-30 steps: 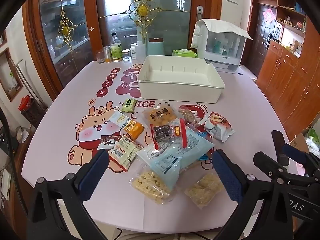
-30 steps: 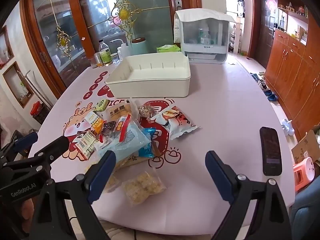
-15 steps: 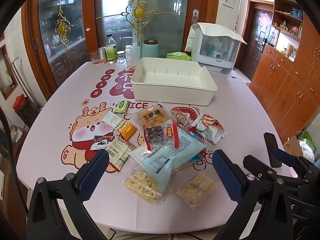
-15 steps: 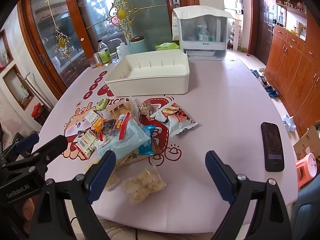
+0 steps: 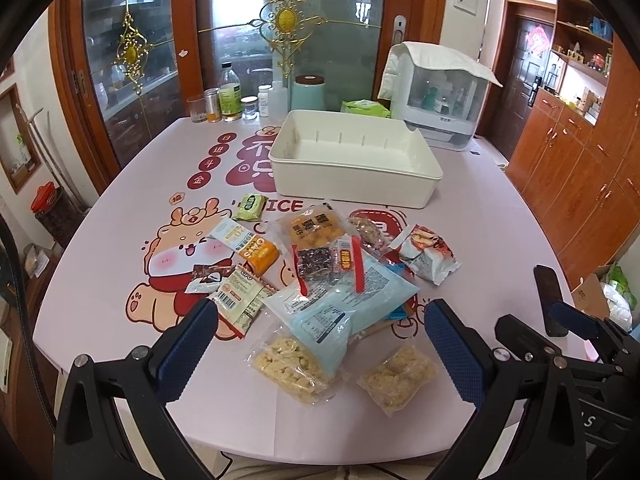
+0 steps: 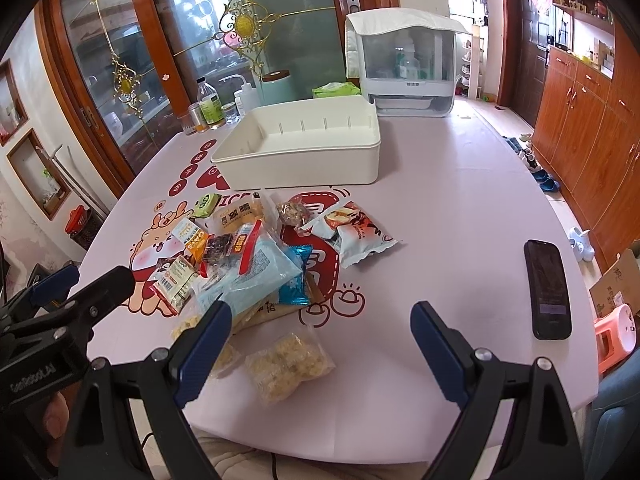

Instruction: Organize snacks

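Pink table: snack pile just ahead of both tongs, white bin beyond. Left gripper & right gripper spread wide, holding nothing.

Daylight glares through the glass doors; sharp centre, fisheye-bent, dark-vignetted edges.

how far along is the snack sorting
Nothing looks done: the white bin holds no snacks. Nothing is in hand either; the left gripper and right gripper are open. Left to do: the whole snack pile on the table.
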